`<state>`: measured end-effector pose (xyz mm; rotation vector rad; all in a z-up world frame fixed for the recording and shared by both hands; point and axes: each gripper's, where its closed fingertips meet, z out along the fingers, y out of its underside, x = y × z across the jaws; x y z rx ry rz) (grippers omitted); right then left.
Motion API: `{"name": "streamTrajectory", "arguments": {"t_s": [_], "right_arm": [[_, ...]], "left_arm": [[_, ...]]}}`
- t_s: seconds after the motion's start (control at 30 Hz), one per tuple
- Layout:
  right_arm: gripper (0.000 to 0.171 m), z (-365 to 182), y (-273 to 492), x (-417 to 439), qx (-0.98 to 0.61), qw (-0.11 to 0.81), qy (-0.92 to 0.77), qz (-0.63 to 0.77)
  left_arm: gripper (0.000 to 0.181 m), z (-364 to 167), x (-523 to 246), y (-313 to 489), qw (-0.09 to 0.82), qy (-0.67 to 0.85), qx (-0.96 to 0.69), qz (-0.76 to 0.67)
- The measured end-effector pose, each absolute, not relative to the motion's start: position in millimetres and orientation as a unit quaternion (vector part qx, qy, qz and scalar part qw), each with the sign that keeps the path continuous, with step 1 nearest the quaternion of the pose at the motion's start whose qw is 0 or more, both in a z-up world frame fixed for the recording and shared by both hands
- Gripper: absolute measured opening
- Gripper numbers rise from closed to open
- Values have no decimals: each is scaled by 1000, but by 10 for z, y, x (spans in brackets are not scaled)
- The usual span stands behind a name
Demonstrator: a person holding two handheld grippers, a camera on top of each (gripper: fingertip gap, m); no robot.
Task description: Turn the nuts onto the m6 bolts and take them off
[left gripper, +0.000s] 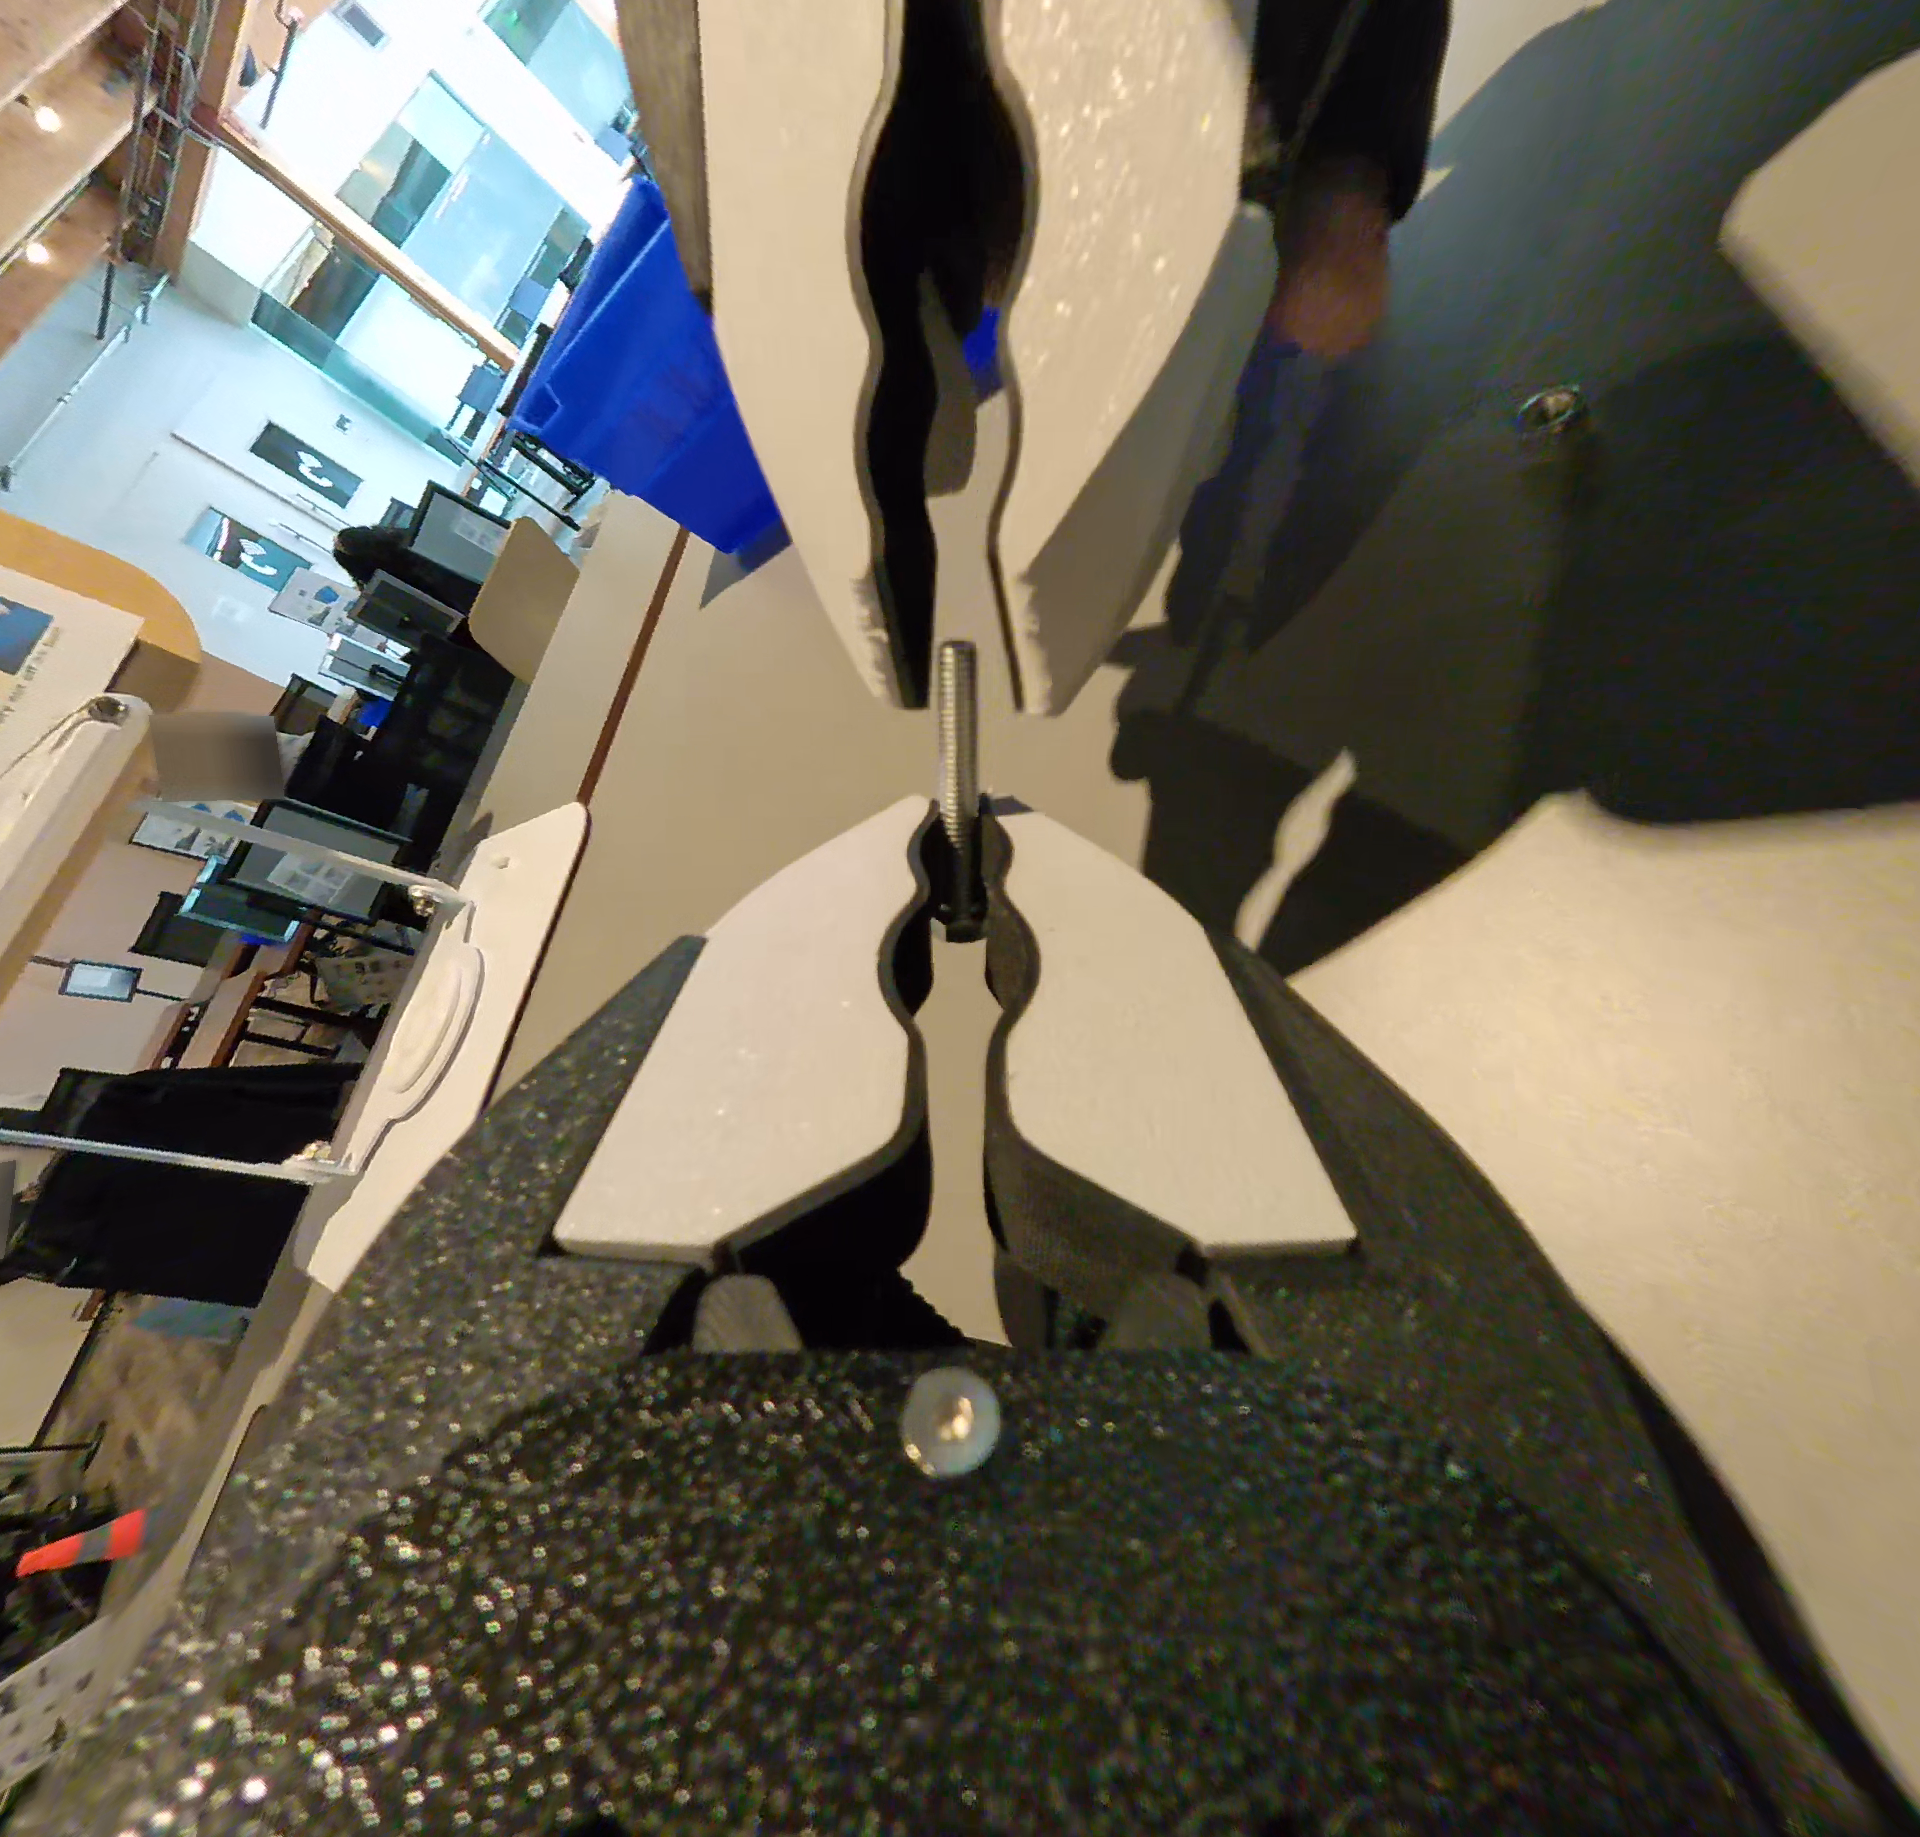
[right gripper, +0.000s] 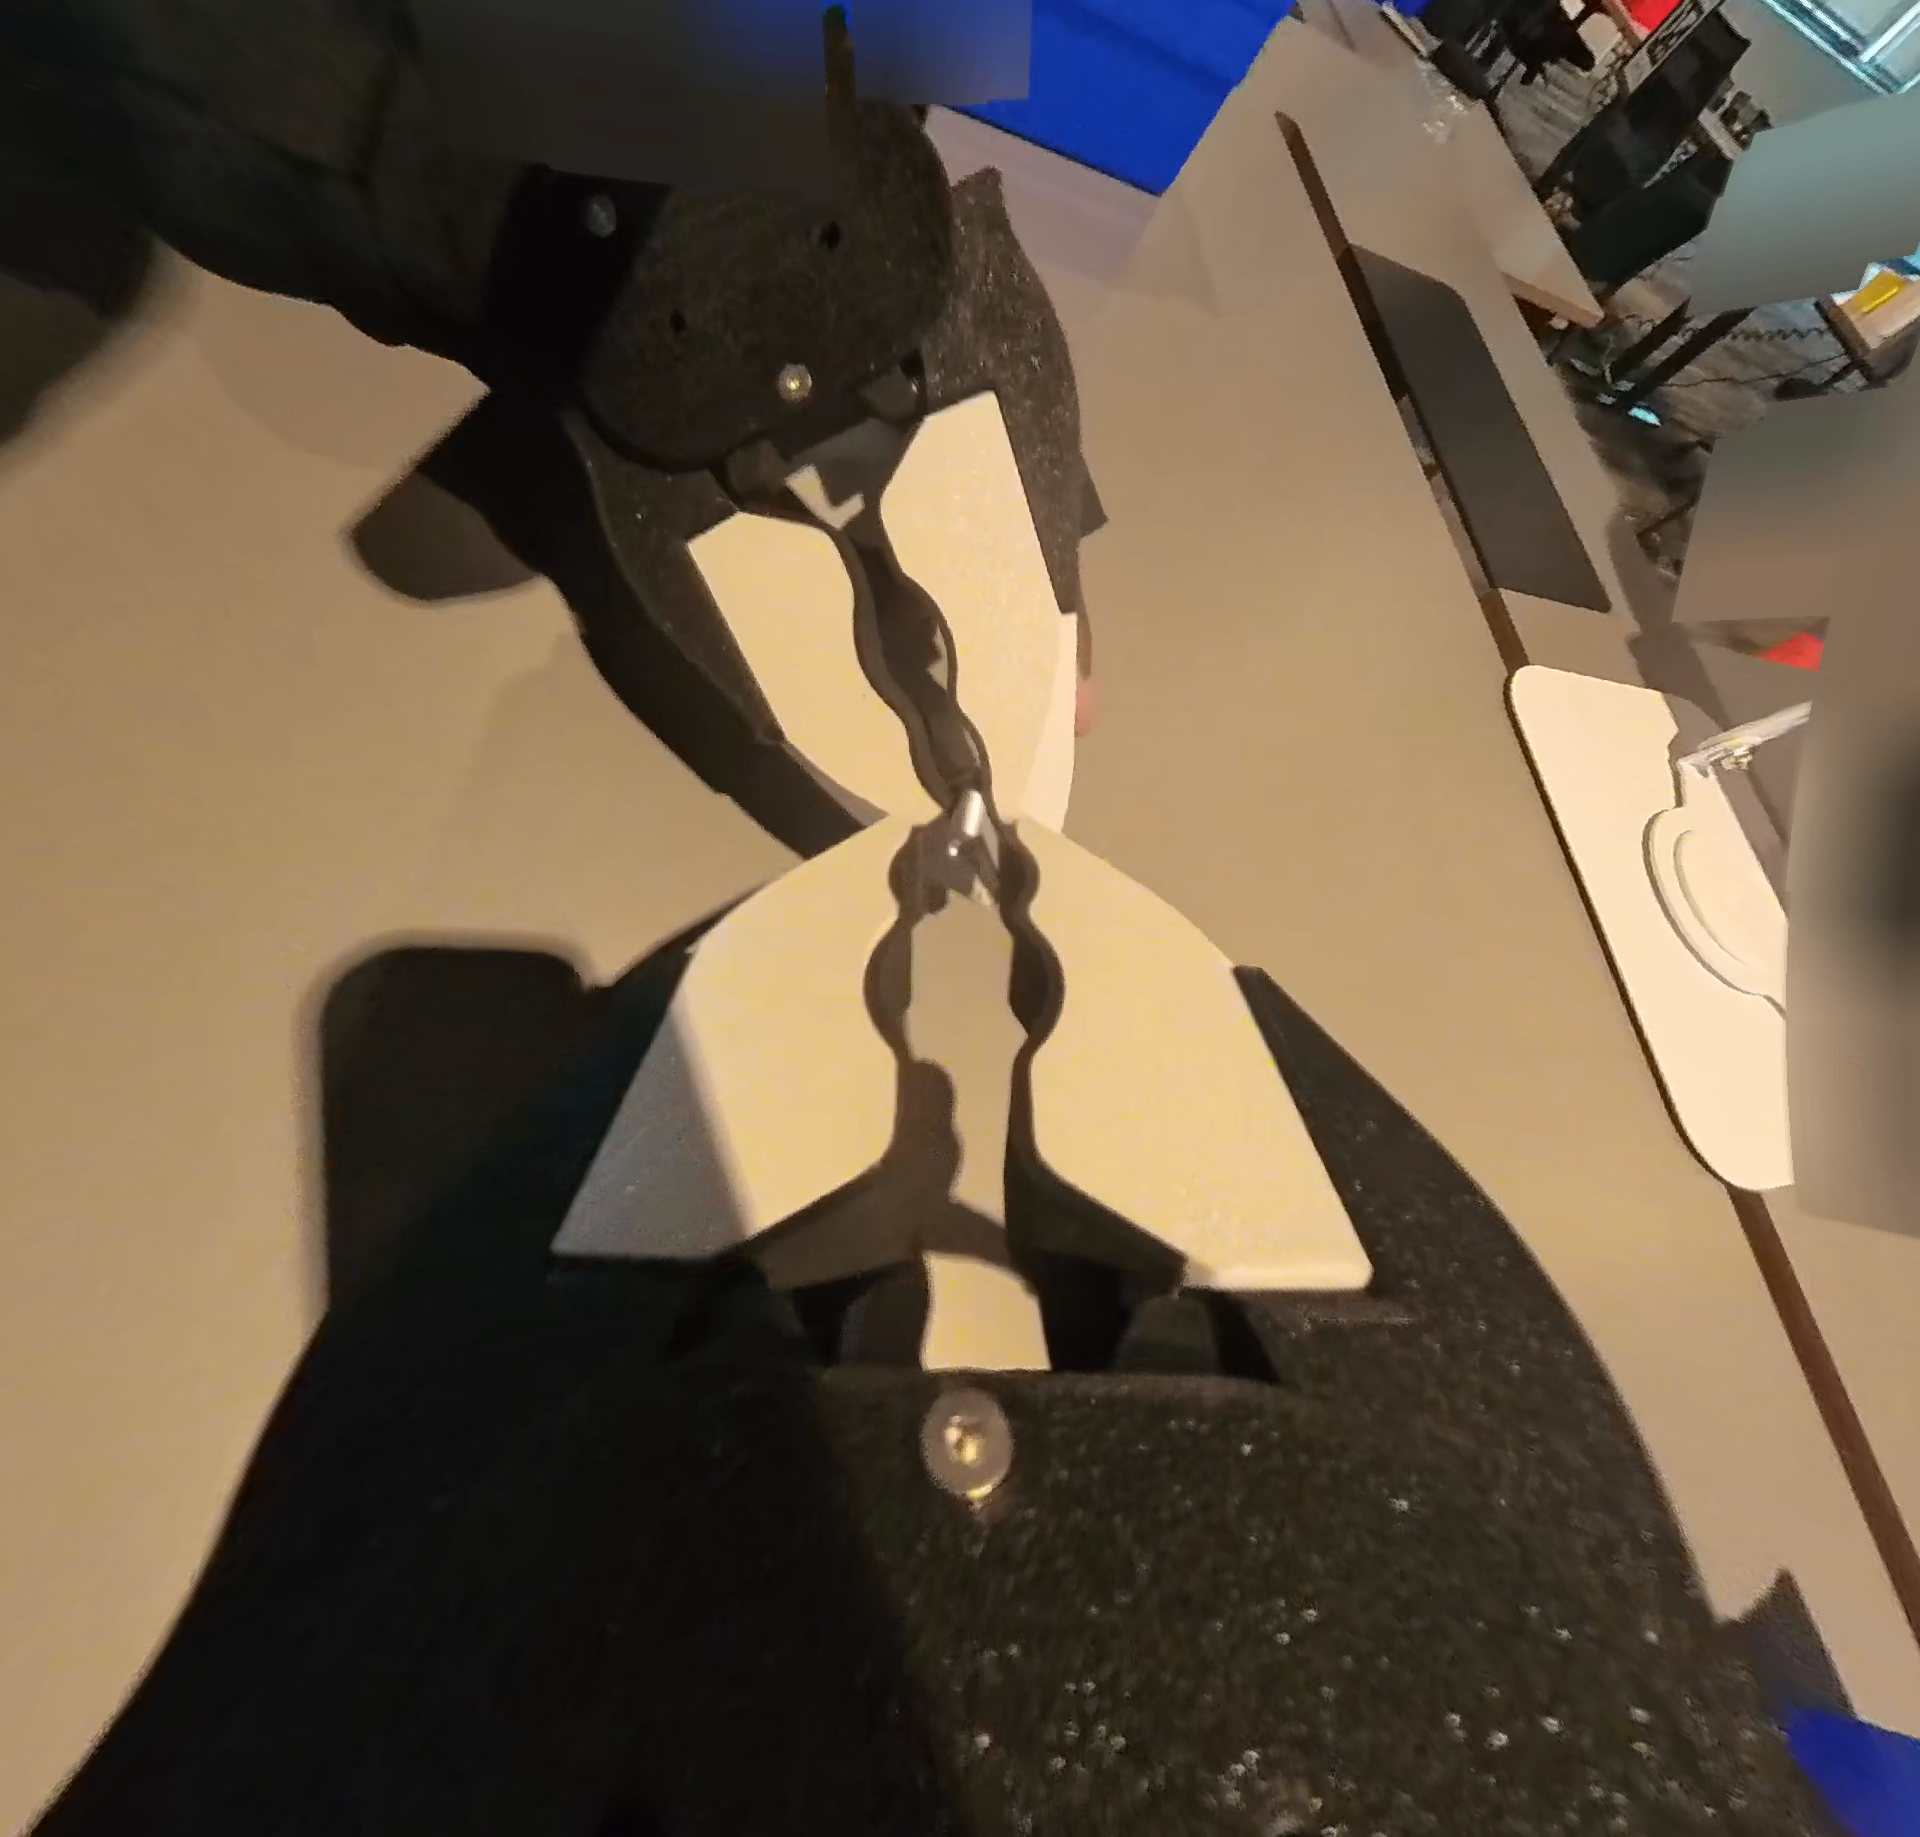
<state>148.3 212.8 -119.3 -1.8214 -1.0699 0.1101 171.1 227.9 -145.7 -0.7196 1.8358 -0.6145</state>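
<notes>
My left gripper point(left gripper: 961, 821) is shut on the head end of a silver threaded bolt point(left gripper: 956, 738). It holds the bolt in the air above the table, shaft pointing away. My right gripper point(left gripper: 966, 691) comes in from the opposite side, tip to tip. Its jaws stand narrowly apart on either side of the bolt's free end, with a gap on both sides. In the right wrist view my right gripper point(right gripper: 961, 842) frames the bolt's tip point(right gripper: 971, 813), and my left gripper point(right gripper: 971, 790) is just behind it. I see no nut on the bare thread.
The pale table point(right gripper: 260, 748) lies below, with a blue bin point(left gripper: 644, 385) at its far end. A white board with a round recess point(right gripper: 1642, 904) and a black mat point(right gripper: 1455, 416) lie to the right. A small round metal part point(left gripper: 1548, 411) sits in shadow. My left and right fingertips are right by each other.
</notes>
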Motion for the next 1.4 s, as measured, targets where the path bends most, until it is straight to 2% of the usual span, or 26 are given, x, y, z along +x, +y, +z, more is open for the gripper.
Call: {"name": "streamTrajectory", "arguments": {"t_s": [0.1, 0.4, 0.67, 1.0, 1.27, 1.4], "right_arm": [[21, -1186, 2113, 1551, -755, 486, -439, 44], [20, -1216, 1908, 1735, -796, 426, -429, 24], [20, -1556, 1226, 1797, -847, 352, -394, 66], [20, -1870, 1094, 1847, -878, 268, -392, 61], [9, -1890, 1128, 1788, -881, 258, -385, 92], [9, -1842, 1353, 1757, -873, 297, -379, 74]], "left_arm": [[4, -1434, 1724, 2326, 520, 756, -306, -256], [4, -1465, 1767, 2426, 534, 750, -311, -237], [4, -1492, 1772, 2448, 533, 755, -304, -229], [4, -1488, 1774, 2444, 531, 757, -302, -234], [4, -1479, 1761, 2437, 531, 756, -300, -238], [4, -1467, 1733, 2515, 540, 753, -302, -221]]}}
